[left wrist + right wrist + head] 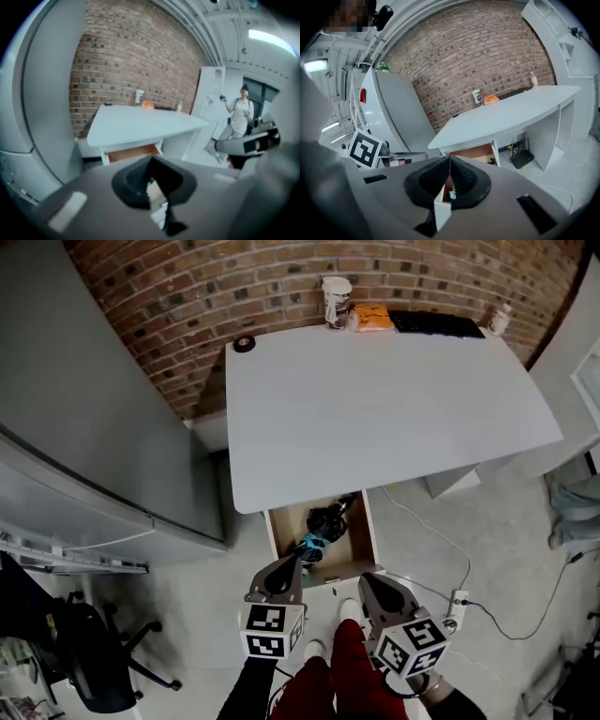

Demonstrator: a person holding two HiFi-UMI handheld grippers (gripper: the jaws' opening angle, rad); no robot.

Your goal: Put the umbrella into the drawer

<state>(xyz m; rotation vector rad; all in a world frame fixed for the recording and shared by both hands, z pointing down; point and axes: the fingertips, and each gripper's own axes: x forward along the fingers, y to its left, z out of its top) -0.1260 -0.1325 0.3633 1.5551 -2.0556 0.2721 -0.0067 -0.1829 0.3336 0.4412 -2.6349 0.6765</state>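
Note:
The folded black umbrella (pixel 327 520) with a blue strap (pixel 312 543) lies inside the open drawer (pixel 364 532) under the white table's front edge. Both grippers hang above the floor in front of the drawer, near the person's red-trousered legs. My left gripper (pixel 297 563) has its jaws pressed together with nothing between them, its tip over the drawer's front left corner. My right gripper (pixel 367 580) is also shut and empty, just right of the drawer front. Past the closed left gripper (pixel 153 160) and right gripper (pixel 450 159), the drawer (pixel 131 152) (pixel 474 153) shows as a brown opening.
The white table (pixel 375 409) carries a cup (pixel 336 302), an orange packet (pixel 372 317), a keyboard (pixel 436 324) and a black ring (pixel 244 343) along the brick wall. A grey cabinet (pixel 84 427) stands left, an office chair (pixel 94 652) lower left. Cables and a power strip (pixel 457 601) lie right. Another person (pixel 240 117) stands beyond the table.

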